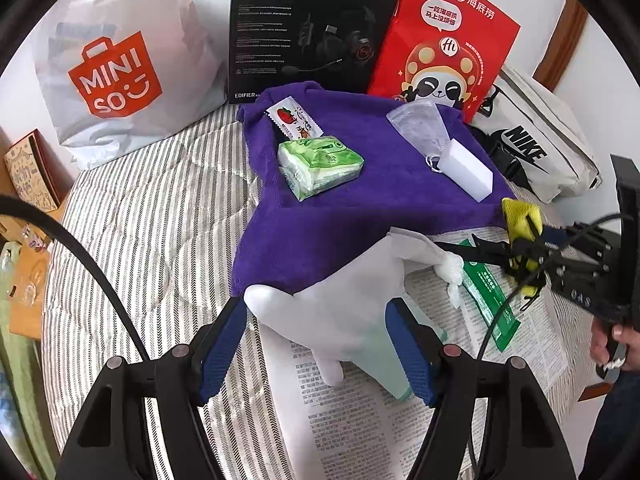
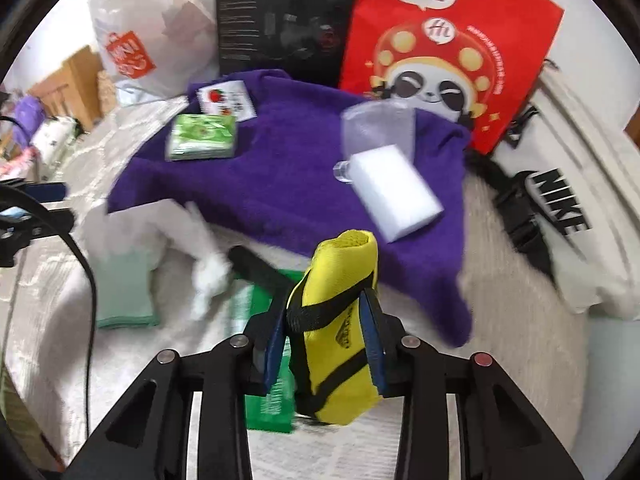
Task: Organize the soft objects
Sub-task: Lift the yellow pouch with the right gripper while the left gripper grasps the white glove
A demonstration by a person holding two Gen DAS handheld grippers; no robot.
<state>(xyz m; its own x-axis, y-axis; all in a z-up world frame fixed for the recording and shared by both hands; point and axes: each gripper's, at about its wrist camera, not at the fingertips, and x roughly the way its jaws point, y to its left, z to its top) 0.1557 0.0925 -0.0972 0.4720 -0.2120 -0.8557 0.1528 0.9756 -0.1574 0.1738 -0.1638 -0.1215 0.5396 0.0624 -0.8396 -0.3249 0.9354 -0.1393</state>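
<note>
A: Gripping what, R side?
B: Right claw (image 2: 330,316) clamped on the yellow pouch (image 2: 340,320), held above the newspaper (image 1: 360,420), near the purple towel's (image 1: 360,200) front edge.
A: L side?
B: Left claw (image 1: 320,352) apart, pads either side of the white glove (image 1: 340,308); can't tell if touching. Glove cuff lies on the towel edge.
A: Room to move?
B: Striped bed (image 1: 152,220) bare on the left. Back edge blocked w/ bags and a box. Tissue pack (image 1: 320,164), sponge (image 1: 466,172) sit on the towel, well apart.
</note>
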